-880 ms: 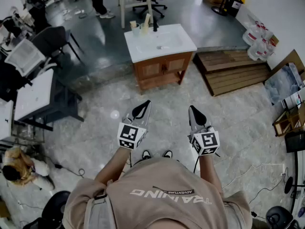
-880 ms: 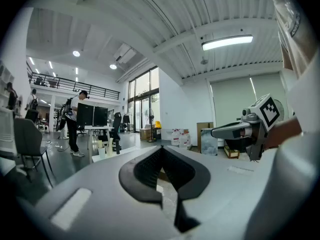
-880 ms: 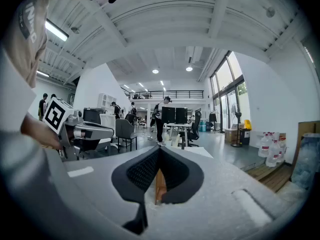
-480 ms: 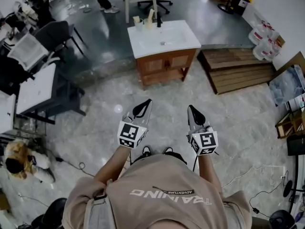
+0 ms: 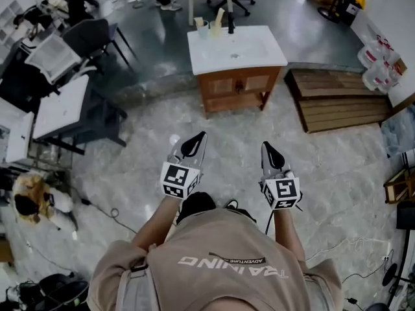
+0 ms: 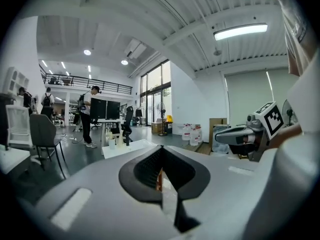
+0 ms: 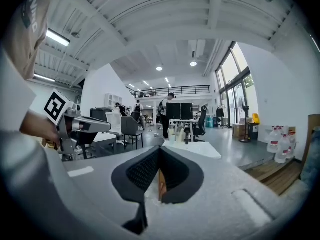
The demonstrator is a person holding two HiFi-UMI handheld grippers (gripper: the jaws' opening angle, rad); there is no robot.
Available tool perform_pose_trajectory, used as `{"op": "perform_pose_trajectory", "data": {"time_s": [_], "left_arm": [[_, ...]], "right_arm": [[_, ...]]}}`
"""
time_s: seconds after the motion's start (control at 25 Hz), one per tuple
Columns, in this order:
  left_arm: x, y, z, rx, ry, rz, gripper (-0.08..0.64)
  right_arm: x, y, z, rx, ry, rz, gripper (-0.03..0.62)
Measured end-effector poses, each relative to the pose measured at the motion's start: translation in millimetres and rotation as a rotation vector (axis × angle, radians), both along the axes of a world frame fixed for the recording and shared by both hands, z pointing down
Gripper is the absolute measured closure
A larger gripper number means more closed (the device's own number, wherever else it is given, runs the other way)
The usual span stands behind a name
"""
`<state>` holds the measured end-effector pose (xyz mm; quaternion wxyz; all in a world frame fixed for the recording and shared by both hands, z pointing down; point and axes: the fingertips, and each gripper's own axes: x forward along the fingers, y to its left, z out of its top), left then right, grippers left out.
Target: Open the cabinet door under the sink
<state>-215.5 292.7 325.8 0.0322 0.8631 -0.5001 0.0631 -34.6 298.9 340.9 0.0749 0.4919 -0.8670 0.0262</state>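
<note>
Floor [image 5: 227, 131]; cabinet [image 5: 237, 86] well beyond right tongs [image 5: 269, 149]

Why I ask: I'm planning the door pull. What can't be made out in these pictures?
- Door handles on the cabinet: too small in the head view to tell their shape.
- Cabinet front, both gripper views: hidden by the shut jaws; only a wood sliver shows between them.
- Cabinet's inside: hidden by its closed doors.
- Things behind the sink basin: too small to name.

Cab. door [image 5: 224, 85] handles [image 5: 238, 87]: too small to tell.
</note>
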Motion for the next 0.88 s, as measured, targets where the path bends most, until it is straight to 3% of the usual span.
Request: {"op": "perform_pose_trajectory", "data": {"time_s": [0.28,0.56,0.88], "left_arm": [[32.6,-9.4,35.0,-0.101,0.03,0.047,0.543],[30.1,-74.9,23.8,-0.025,0.02,0.091,0.543],[-18.0,-158.4,18.3,-0.019,0.047,0.087,0.543]], "right_arm": [[20.9,-5.3,28.9,-0.094,-0.032,0.021,0.592],[6.7,-58.6,34.1,-0.112,-0.022,0.026,0.592],[-15.7,-132.4,7.3,-0.073,-0.005,0.064,0.592]]}}
